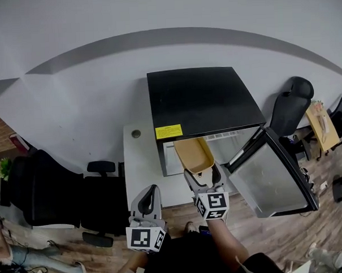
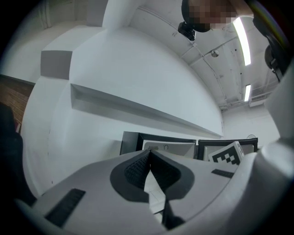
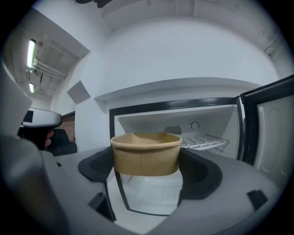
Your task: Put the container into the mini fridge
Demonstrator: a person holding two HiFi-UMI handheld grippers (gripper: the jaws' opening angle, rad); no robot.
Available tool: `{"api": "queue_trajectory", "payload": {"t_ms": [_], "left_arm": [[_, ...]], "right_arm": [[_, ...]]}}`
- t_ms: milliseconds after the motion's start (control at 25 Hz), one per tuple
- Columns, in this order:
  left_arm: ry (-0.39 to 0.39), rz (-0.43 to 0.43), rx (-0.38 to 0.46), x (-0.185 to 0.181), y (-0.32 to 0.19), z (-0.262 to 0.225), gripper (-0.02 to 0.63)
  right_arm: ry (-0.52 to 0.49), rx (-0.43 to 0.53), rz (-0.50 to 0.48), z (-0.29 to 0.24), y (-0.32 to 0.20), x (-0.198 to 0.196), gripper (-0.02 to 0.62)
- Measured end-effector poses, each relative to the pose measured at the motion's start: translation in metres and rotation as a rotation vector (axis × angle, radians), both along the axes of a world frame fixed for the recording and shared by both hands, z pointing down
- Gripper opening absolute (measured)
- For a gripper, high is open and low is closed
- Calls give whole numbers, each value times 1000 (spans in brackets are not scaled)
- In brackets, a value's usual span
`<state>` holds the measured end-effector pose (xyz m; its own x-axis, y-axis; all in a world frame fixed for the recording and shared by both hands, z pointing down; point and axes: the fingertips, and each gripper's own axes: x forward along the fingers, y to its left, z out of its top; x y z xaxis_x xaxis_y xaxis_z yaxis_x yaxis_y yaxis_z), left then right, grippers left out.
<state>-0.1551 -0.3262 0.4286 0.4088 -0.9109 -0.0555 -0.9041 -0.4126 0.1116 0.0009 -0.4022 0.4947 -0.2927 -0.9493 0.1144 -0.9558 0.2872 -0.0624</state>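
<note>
A tan paper container is clamped between the jaws of my right gripper, held upright just in front of the open mini fridge. The fridge's white interior and wire shelf show behind the container. Its door is swung out to the right. My left gripper hangs lower left of the fridge, jaws closed together with nothing between them.
The fridge stands on a white table against a white wall. Black office chairs sit at left, another black chair at right. Wooden floor lies below the table's front edge.
</note>
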Motion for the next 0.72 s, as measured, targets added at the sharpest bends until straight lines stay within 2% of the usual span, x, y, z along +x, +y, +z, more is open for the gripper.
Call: {"api": "queue_trajectory", "payload": {"t_ms": [720], "left_arm": [[5,16,-27,-27,-32,12,9]], "right_arm": [[29,-21,87,19,-83,-26,448]]}}
